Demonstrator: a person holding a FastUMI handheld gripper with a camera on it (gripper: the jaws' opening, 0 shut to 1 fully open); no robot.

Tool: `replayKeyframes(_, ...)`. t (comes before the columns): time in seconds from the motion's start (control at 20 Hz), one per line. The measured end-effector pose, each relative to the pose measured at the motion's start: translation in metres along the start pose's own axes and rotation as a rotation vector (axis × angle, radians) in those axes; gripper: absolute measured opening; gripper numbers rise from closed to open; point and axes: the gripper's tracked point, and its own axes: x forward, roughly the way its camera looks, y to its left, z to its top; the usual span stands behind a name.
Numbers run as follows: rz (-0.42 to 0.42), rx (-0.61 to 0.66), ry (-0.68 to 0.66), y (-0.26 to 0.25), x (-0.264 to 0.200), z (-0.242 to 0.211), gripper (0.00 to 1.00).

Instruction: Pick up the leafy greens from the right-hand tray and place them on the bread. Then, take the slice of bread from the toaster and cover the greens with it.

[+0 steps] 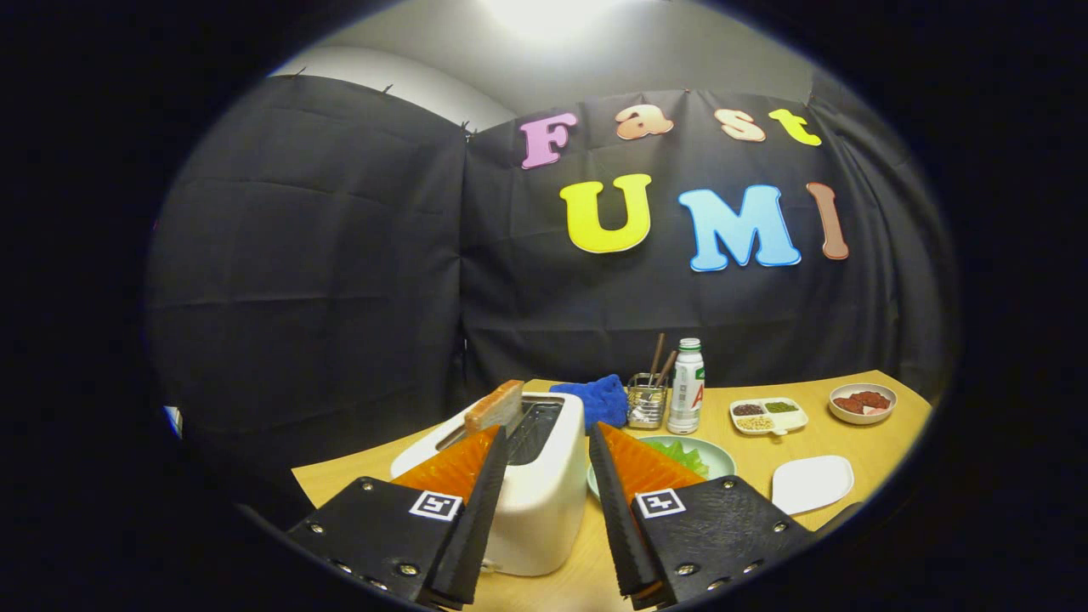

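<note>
A white toaster stands on the wooden table, right between my fingers. A browned slice of bread sticks up from its far-left slot, just past the left fingertip. My gripper is open, its fingers spread to either side of the toaster's top and pressing on nothing. Leafy greens lie on a pale green plate just beyond the right finger, which hides part of the plate. I cannot tell what lies under the greens.
A white tray sits to the right of the plate. Behind stand a blue cloth, a utensil holder, a bottle, a divided dish and a bowl.
</note>
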Motion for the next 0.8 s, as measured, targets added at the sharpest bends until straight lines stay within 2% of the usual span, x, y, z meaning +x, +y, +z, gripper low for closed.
replayKeyframes(0.2, 0.02, -0.005, -0.011, 0.027, 0.011, 0.003, 0.6)
replayKeyframes(0.4, -0.018, 0.0, -0.001, 0.035, 0.025, 0.0, 0.6)
replayKeyframes(0.6, -0.016, -0.032, 0.017, 0.049, 0.04, -0.007, 0.6)
replayKeyframes(0.8, -0.062, -0.02, 0.033, 0.048, 0.053, -0.011, 0.6)
